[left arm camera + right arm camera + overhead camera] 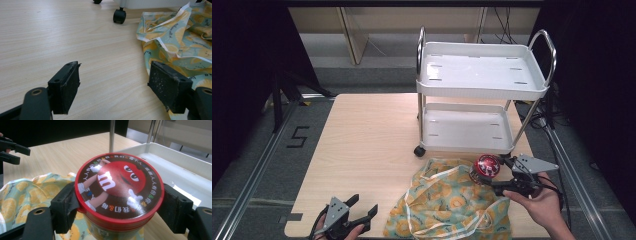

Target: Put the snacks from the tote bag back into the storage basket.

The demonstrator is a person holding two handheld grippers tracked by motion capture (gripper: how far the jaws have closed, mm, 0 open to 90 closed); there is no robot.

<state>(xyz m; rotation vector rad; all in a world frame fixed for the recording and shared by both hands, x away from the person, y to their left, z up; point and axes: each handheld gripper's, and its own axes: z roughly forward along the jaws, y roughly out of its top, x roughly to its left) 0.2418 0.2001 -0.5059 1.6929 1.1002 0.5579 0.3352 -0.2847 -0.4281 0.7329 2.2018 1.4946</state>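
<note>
Resting at the near left edge of the table [362,135], the left gripper [362,210], held by a hand [354,231], jaws spread wide apart with bare wood between them and nothing held. In the left gripper view, same jaws open over the light wooden surface, right jaw close beside the edge of the cloth bag [180,35].

Lying just right of it, near the middle of the near edge, the cloth bag [447,200]: pale green with yellow lemon slices and white trim, crumpled and flat on the table, its far end reaching close to the cart.

Holding from the near right, the right hand [544,207] with the right gripper [492,180], pointing left and far. Pinching the round tin [487,165] from two sides, jaws pressed on the red rim just under the lid. In the right gripper view, the tin [120,187] upright between the jaws, red lid with a cartoon candy figure and a ring of small letters, above the far right corner of the bag, close before the lower tray. Not possible to tell whether the tin touches the cloth.

Standing farther, the white cart [482,90] with two trays and metal handles, on small black wheels, on the far right part of the table.
</note>
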